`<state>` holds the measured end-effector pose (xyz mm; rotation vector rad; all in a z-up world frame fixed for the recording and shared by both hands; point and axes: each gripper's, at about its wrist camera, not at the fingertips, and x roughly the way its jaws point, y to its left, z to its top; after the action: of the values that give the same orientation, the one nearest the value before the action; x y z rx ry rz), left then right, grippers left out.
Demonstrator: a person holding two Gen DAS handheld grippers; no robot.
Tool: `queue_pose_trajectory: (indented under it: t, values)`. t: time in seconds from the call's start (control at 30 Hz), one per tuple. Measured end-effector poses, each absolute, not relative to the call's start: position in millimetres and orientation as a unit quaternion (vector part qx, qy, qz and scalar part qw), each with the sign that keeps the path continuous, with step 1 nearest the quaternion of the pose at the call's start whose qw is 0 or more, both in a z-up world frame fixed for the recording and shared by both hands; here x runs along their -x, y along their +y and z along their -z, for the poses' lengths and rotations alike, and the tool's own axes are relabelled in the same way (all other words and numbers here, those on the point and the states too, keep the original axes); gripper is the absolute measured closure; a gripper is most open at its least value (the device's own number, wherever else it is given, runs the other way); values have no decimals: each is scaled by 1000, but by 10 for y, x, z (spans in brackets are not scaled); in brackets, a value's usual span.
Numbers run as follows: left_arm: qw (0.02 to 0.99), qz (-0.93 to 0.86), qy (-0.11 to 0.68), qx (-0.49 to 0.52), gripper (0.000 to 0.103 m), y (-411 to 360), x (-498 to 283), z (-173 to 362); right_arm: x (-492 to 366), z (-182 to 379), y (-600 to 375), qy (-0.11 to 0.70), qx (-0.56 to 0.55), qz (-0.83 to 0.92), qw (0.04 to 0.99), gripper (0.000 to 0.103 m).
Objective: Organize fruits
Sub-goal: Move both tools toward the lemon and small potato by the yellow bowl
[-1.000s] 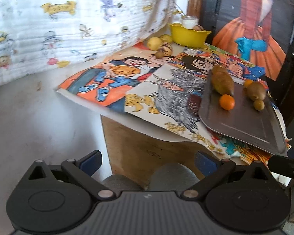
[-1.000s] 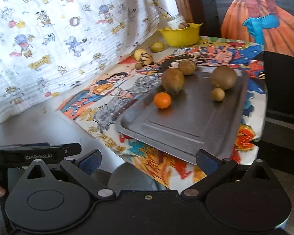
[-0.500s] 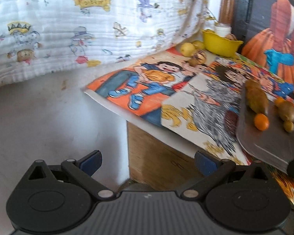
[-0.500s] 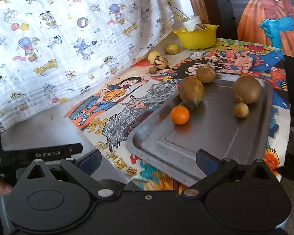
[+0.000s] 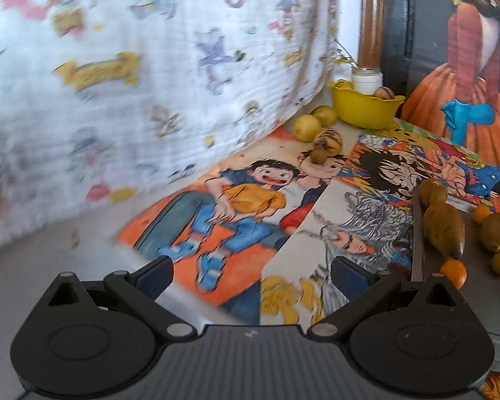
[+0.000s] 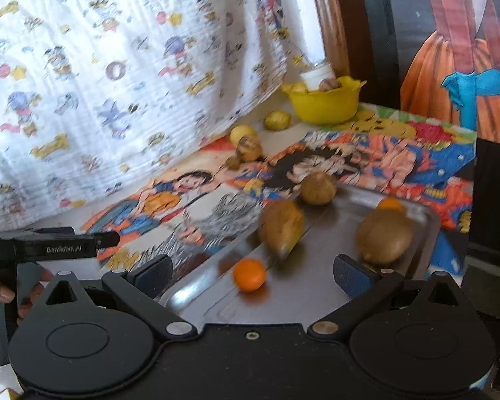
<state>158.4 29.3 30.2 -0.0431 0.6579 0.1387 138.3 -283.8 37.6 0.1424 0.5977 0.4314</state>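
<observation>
A: How are the two tools held?

B: The left gripper (image 5: 251, 273) is spread wide with nothing between its fingers, above the cartoon-printed cloth (image 5: 236, 213). The right gripper (image 6: 253, 275) is likewise spread and empty, over the near end of the metal tray (image 6: 316, 286).

A: Where are the fruits found?

B: A small orange (image 6: 249, 274), two large brown fruits (image 6: 281, 225) and a rounder one (image 6: 317, 188) are seen on the tray. More are gathered near the yellow bowl (image 6: 323, 103) at the counter's far end; what is inside it is perhaps fruit, blurred.
</observation>
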Motion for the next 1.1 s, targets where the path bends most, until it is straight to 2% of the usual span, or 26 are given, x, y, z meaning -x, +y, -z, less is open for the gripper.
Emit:
queue_pose_trajectory:
  t: [0.3,0.5,0.73,1.1]
  values:
    - [951,-24,307,2,0,183,-1949,-406,-1928,-611,-2713,283,-54,-255,923,1]
    - [954,14,299,-6,0,202,-2585,-252,-2609,-477,-2618,268,-92,-305,909,1]
    - [945,48,323,5,0,245,-3165,-78,-3061,-513,-2592,345,-111,-263,894,1]
    - [917,47,393,-47,0,34,-3579,-321,-3686,-1036,-2556,407,-103,-228,879,1]
